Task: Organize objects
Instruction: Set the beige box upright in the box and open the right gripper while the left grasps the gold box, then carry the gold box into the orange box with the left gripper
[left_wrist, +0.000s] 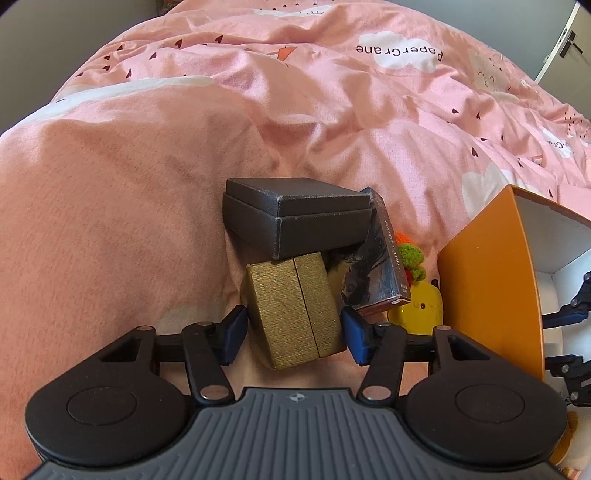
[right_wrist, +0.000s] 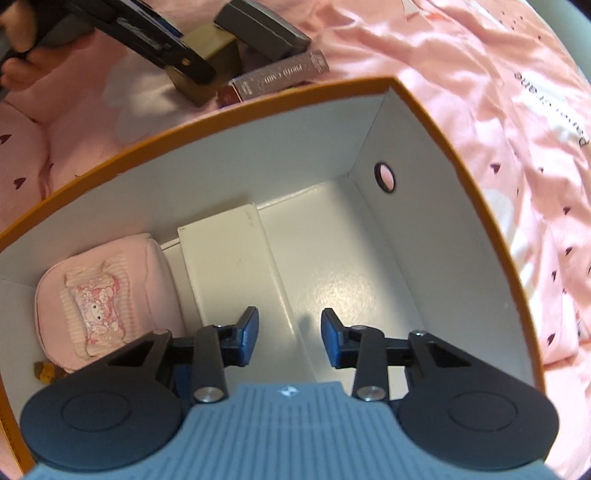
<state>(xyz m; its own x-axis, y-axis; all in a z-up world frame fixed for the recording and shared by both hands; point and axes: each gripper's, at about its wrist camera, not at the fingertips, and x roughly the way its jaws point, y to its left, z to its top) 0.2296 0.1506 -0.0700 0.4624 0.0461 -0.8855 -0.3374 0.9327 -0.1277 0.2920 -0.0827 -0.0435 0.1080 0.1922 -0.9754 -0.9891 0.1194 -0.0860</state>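
A gold box (left_wrist: 295, 314) lies on the pink bedspread between the blue pads of my left gripper (left_wrist: 293, 334), which press on its two sides. A black box (left_wrist: 299, 218) rests partly on it, and a slim dark printed box (left_wrist: 376, 273) leans beside them. My right gripper (right_wrist: 290, 332) hangs open inside the orange box (right_wrist: 258, 99), with nothing between its fingers. Below it lie a flat white box (right_wrist: 229, 266) and a pink pouch (right_wrist: 107, 295). The right wrist view also shows the gold box (right_wrist: 207, 44) and the left gripper (right_wrist: 184, 62) on it.
A yellow toy (left_wrist: 421, 310) with a green and orange knitted top sits between the pile and the orange box (left_wrist: 487, 288). The orange box's wall has a round hole (right_wrist: 385, 177). A hand (right_wrist: 18, 44) holds the left gripper. Rumpled pink bedding (left_wrist: 332, 92) spreads all around.
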